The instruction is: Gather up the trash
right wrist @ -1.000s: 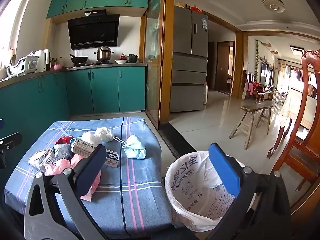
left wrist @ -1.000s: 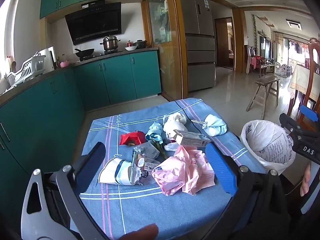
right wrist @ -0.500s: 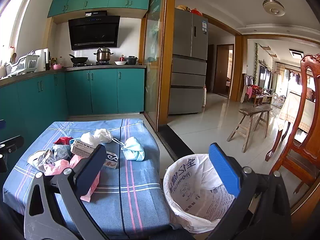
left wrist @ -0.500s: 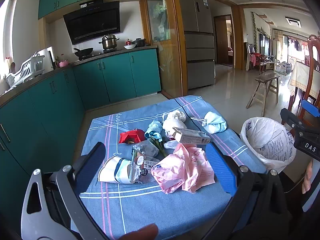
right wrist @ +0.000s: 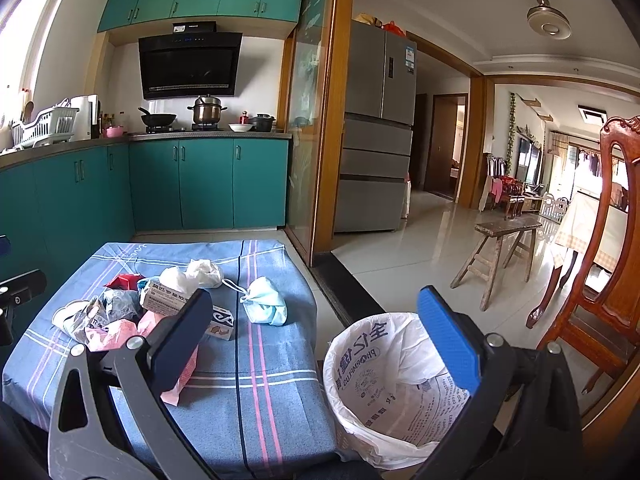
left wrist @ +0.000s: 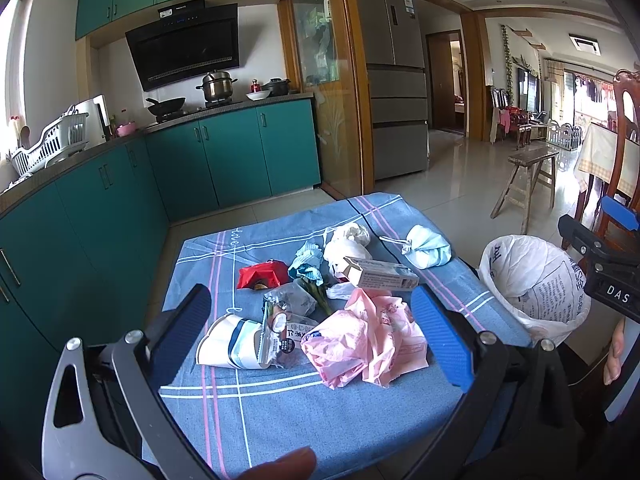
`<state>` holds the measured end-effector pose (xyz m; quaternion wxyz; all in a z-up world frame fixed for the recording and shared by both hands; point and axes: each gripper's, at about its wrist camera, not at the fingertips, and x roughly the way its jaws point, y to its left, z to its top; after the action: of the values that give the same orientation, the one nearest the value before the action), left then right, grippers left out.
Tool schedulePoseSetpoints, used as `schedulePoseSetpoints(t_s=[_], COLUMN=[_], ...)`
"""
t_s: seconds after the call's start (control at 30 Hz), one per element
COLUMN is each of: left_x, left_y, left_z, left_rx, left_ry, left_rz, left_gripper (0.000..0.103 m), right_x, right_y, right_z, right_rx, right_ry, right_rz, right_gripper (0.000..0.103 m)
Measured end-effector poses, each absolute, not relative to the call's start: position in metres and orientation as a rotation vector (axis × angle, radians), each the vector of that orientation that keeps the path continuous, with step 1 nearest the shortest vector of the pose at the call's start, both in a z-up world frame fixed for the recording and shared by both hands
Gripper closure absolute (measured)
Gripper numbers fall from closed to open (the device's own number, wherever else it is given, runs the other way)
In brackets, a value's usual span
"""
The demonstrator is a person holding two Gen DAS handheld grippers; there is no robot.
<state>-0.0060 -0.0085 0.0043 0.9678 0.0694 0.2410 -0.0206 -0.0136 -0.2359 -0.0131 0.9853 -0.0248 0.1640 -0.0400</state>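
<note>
— Kitchen, midday light. On the blue plaid tablecloth: a heap of litter. Nearest the camera, a crumpled pink plastic bag, touching a flattened paper cup and a torn snack wrapper.

— And behind those?

— A small cardboard box lying flat, a red carton, a teal paper scrap, a wad of white tissue. Set apart toward the table's right edge, a pale blue face mask (loops trailing left).

— Left gripper?

— Left gripper spread wide above the near half of the table, blue pads flanking the heap, nothing between them.

— Right one?

— Right gripper likewise spread wide and empty, held over the gap between table edge and bin; seen from the left camera only as a black body at the frame's right side.

— The bin?

— White-lined waste bin on the floor just beside the table's right edge, liner printed with text, interior apparently bare. Beyond: teal cabinets, a steel refrigerator, a wooden stool.
</note>
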Motion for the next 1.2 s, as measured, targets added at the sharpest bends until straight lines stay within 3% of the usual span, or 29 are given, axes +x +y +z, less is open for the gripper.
schedulePoseSetpoints(t_s=[1.2], left_x=[-0.006], left_y=[-0.011], left_z=[-0.005], left_rx=[0.153], left_ry=[0.503], left_rz=[-0.053], left_gripper=[0.003], right_x=[-0.011], right_y=[-0.233], right_z=[-0.017], right_rx=[-0.052], right_ry=[0.335], right_rz=[-0.081], right_gripper=[0.003])
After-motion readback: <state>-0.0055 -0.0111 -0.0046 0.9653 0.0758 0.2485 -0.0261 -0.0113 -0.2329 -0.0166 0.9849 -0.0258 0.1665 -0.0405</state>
